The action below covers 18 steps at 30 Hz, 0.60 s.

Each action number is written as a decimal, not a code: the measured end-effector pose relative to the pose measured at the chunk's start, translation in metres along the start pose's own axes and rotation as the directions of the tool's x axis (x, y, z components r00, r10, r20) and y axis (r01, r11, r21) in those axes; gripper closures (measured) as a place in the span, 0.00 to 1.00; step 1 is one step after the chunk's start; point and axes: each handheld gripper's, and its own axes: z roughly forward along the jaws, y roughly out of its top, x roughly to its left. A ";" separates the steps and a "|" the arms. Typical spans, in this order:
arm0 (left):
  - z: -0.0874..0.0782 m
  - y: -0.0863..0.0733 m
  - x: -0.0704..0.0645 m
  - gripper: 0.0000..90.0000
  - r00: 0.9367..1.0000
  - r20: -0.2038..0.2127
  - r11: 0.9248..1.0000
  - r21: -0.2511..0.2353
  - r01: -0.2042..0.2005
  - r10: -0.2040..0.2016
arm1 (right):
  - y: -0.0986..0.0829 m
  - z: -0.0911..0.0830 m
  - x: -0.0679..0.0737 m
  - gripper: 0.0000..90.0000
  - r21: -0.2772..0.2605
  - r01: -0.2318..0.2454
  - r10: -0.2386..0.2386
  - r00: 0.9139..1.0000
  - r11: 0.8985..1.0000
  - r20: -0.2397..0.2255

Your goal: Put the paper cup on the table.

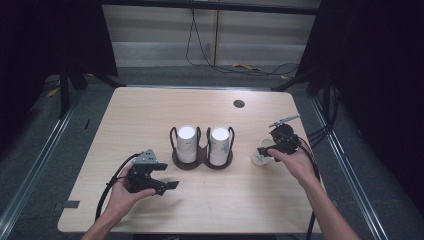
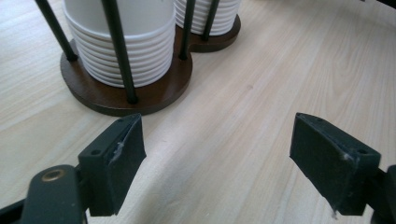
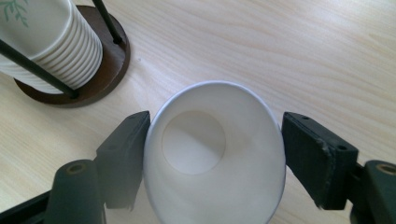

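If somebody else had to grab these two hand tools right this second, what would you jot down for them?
Left gripper: jaws open, holding nothing, low over the table in front of the cup holder.
Right gripper: a single white paper cup sits between its jaws, mouth toward the camera. The left jaw touches it; the right jaw shows a small gap, so the grip looks loose or unfinished.
The cup holder's two bays each hold a stack of cups.
Done: one cup is out, right of the holder.
Left: probably settling the cup's grip or placement; which one is unclear.
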 end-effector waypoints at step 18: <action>0.000 -0.001 0.000 0.20 1.000 -0.001 1.000 0.003 -0.005 0.005 | -0.001 0.013 0.009 0.23 -0.072 -0.021 0.021 1.000 0.997 -0.004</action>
